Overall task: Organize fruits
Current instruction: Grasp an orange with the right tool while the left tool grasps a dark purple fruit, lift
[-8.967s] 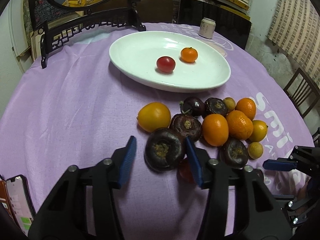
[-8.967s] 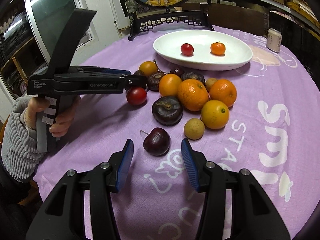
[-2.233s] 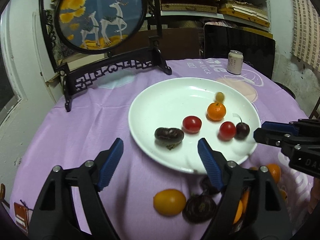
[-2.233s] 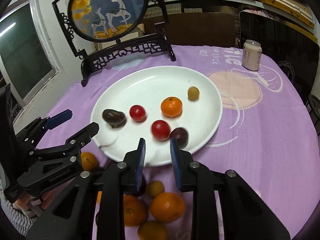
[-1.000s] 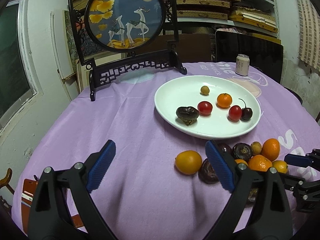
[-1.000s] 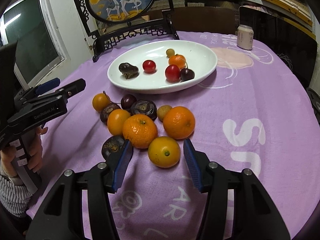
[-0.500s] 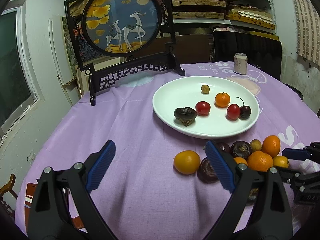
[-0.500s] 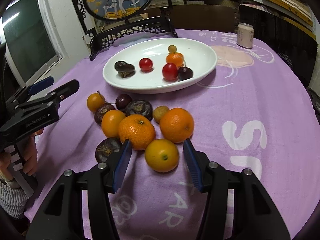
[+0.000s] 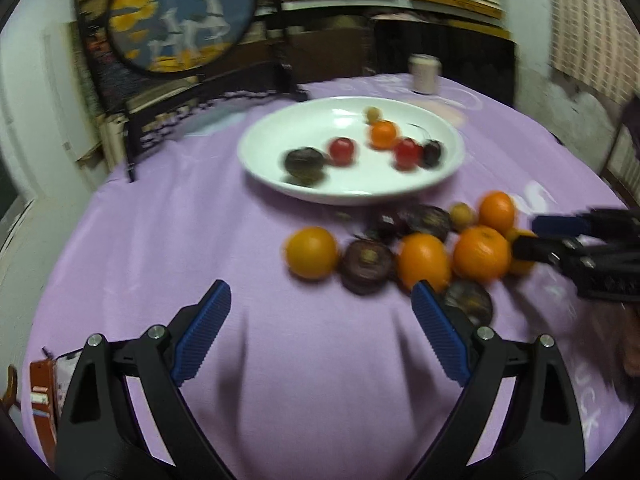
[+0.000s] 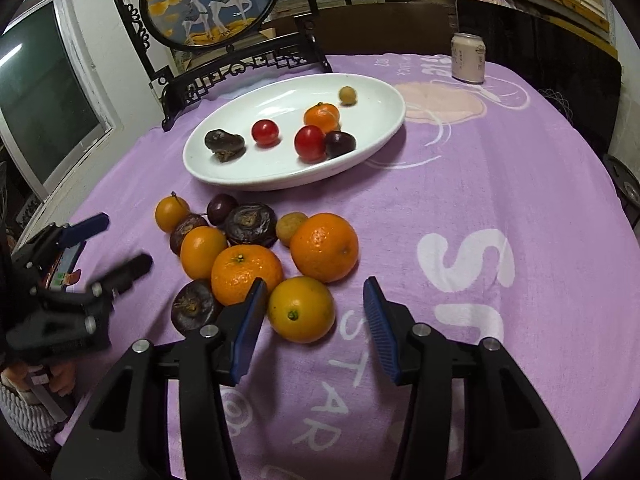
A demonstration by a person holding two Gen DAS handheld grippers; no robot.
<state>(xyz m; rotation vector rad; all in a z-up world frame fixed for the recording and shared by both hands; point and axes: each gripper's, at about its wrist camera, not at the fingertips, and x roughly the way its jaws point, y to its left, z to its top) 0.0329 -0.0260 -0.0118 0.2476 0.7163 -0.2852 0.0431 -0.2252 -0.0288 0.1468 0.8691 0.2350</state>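
Observation:
A white plate point(image 10: 224, 168) point(image 9: 272, 128) on the purple cloth holds several small fruits: two red ones, a small orange, a dark wrinkled fruit, a dark cherry and a small yellow one. In front of it lies a pile of oranges and dark fruits point(image 10: 244, 268) point(image 9: 424, 258). My right gripper point(image 10: 314, 316) is open, its jaws on either side of a yellow-orange fruit point(image 10: 301, 309). My left gripper point(image 9: 320, 318) is open and empty, just short of an orange fruit point(image 9: 311, 252) and a dark fruit point(image 9: 367, 266).
A round deer picture on a black stand point(image 10: 212, 4) is behind the plate. A drink can point(image 10: 468, 57) stands at the far right. A phone point(image 9: 60, 372) lies at the table's left edge. The left wrist view is blurred.
My left gripper has moved forward and down toward the left end of the pile. My right gripper has closed in around the yellow-orange fruit.

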